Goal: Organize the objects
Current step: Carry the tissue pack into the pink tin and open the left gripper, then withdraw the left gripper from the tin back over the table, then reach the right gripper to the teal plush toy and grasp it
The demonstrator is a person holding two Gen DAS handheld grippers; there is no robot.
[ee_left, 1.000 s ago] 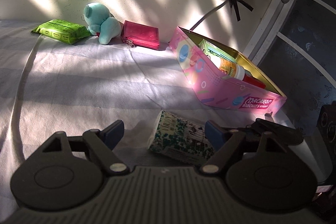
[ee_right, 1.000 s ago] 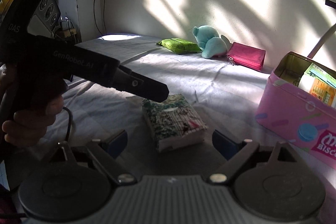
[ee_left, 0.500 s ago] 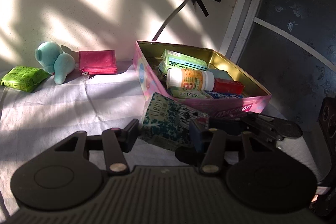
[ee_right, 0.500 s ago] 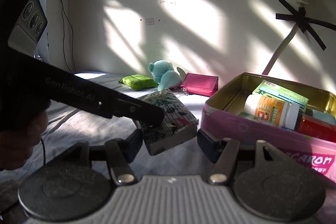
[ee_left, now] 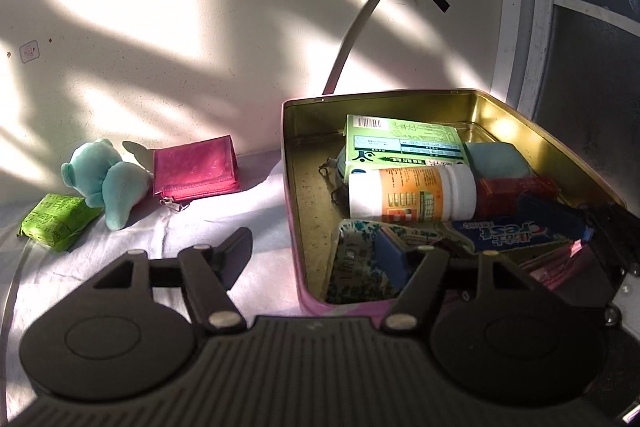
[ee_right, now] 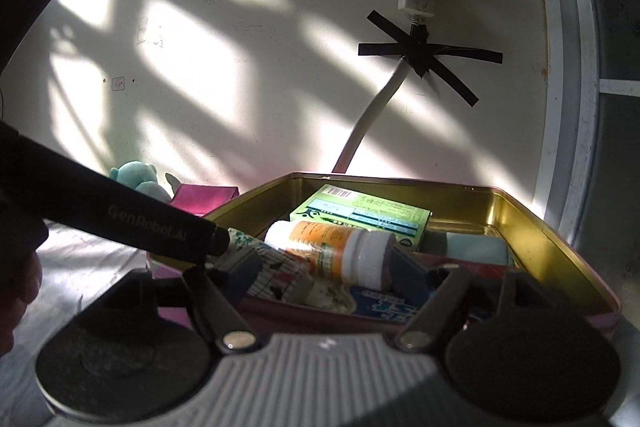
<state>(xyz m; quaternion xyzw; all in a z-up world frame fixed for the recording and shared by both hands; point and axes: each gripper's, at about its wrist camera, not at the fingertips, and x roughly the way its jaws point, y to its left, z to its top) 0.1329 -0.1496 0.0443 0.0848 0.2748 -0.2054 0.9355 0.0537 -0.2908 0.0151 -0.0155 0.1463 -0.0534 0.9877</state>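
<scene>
The green-and-white patterned tissue pack stands tilted in the near corner of the pink tin, leaning on its near wall. The left gripper straddles that wall, jaws opening, gripping nothing; the right gripper is opening too, empty. Beyond the pack lie a white-capped orange bottle, a toothpaste box and a green carton. Far left sit a pink wallet, teal plush and green packet.

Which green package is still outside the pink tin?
The green packet at far left, lying on the white sheet beside the teal plush toy. The other, a green box, already rests inside the pink tin behind the white bottle.
</scene>
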